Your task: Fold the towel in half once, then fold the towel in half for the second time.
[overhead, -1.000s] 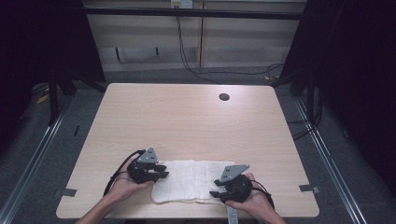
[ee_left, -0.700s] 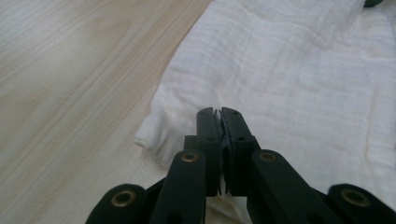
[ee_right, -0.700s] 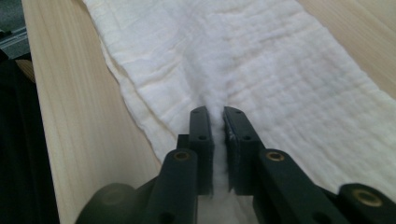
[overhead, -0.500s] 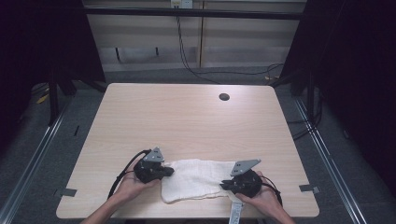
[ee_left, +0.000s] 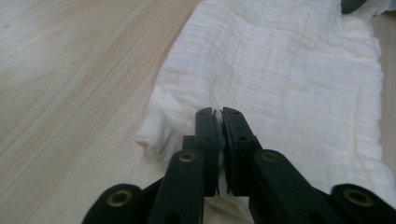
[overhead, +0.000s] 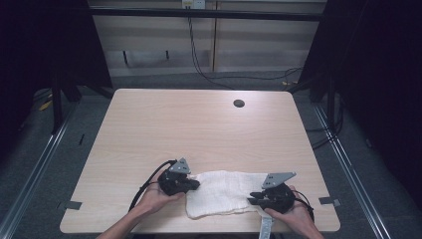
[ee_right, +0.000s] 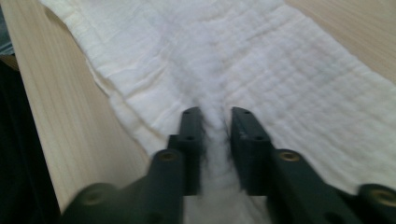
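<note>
Cloth [overhead: 224, 191] lies at table's [overhead: 199, 129] near edge, bunched, not yet flat. Left gripper [ee_left: 218, 122] is clamped on its end; right gripper [ee_right: 215, 122] has just been opening, cloth between jaws, ungripped.

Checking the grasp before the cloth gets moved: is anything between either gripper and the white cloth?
Nothing visible. The left gripper is shut on the white cloth at its end; the right gripper has just been opening, cloth between its jaws.
</note>
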A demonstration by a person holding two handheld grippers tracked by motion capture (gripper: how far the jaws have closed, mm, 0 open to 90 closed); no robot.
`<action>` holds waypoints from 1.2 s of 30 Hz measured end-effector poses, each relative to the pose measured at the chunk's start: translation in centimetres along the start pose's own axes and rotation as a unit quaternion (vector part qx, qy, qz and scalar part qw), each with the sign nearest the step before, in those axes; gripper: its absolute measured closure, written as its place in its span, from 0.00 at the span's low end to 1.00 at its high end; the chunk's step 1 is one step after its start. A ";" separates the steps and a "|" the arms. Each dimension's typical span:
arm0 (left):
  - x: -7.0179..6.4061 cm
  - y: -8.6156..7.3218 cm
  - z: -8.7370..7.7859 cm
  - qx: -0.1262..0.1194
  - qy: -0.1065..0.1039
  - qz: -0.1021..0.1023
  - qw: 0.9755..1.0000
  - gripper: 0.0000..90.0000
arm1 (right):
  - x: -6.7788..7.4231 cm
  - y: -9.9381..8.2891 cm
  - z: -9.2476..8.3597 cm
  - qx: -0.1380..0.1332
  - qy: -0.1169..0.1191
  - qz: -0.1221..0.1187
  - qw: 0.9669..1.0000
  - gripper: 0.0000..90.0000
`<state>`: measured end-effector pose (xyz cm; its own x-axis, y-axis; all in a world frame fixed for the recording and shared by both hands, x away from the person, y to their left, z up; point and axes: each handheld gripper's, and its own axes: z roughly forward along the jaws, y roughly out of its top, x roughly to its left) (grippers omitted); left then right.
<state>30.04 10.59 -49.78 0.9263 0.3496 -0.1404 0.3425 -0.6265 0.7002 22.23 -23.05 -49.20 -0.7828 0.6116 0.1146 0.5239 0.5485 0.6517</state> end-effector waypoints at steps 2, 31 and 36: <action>0.1 -0.1 -0.1 -0.011 -0.020 -0.008 1.000 0.90 | 0.0 0.1 0.1 -0.004 -0.002 0.003 1.000 0.66; 4.0 0.6 -2.3 -0.033 0.026 -0.059 0.997 0.58 | 9.8 9.8 6.8 -0.002 0.081 -0.086 0.993 0.59; 4.2 0.4 -2.4 -0.027 0.033 -0.059 0.997 0.57 | 10.5 10.1 9.0 0.015 0.085 -0.105 0.991 0.58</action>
<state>33.70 13.53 -48.39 0.8667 0.4656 -0.1787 0.4381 -0.5396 0.7190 22.31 -5.98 -48.20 -0.9195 0.3786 0.1059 0.3514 0.6711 0.6528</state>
